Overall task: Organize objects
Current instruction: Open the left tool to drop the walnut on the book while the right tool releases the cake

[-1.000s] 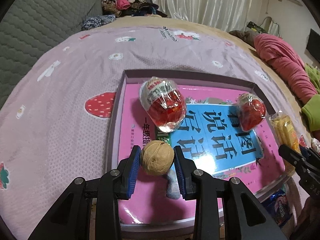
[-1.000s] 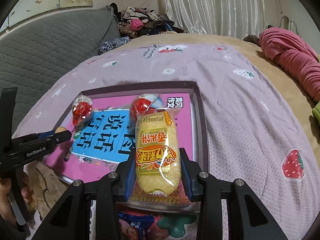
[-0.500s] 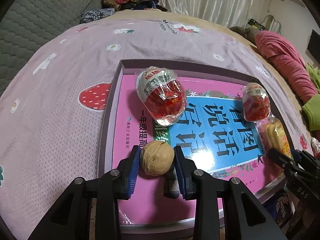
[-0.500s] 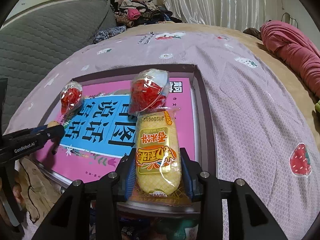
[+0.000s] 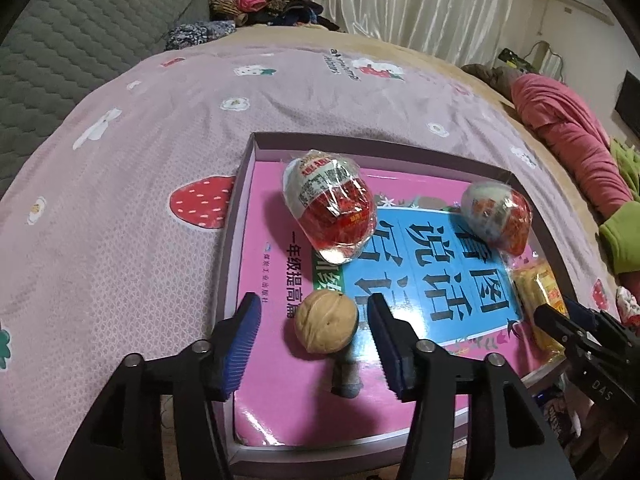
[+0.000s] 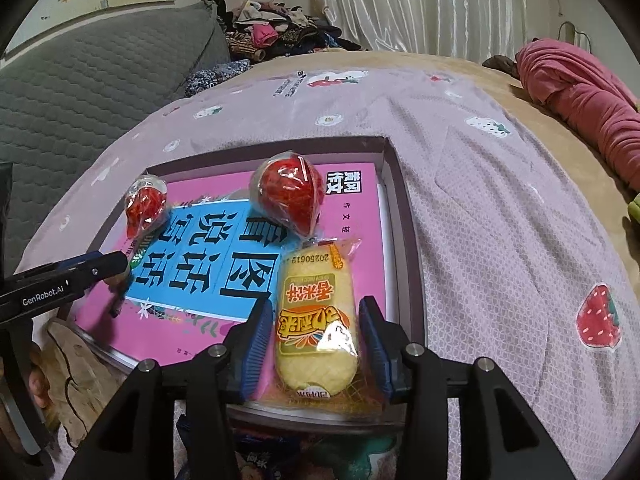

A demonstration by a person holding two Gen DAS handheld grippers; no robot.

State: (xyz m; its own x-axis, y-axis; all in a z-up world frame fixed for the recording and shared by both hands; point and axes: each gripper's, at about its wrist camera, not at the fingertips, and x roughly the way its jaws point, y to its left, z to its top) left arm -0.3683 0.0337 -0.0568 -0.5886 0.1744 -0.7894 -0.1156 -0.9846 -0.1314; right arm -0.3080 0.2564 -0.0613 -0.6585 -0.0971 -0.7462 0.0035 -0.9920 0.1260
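Observation:
A tan walnut rests on the pink book inside the shallow purple box. It lies between the pads of my left gripper, whose jaws are opening, with a gap on each side. A yellow snack packet lies on the box's near right corner. My right gripper straddles it; its jaws are opening and the pads stand just off the wrapper. Two clear-wrapped red snacks sit further back on the book.
The box lies on a bed with a pink strawberry sheet. A grey quilted headboard and a clothes pile stand behind, and a pink blanket lies to the right. Snack packets and a person's hand are at the near edge.
Both grippers' jaws have parted. The walnut, gripped before, now lies loose on the book. The pads have come off the yellow packet's sides. Neither hand has shifted much.

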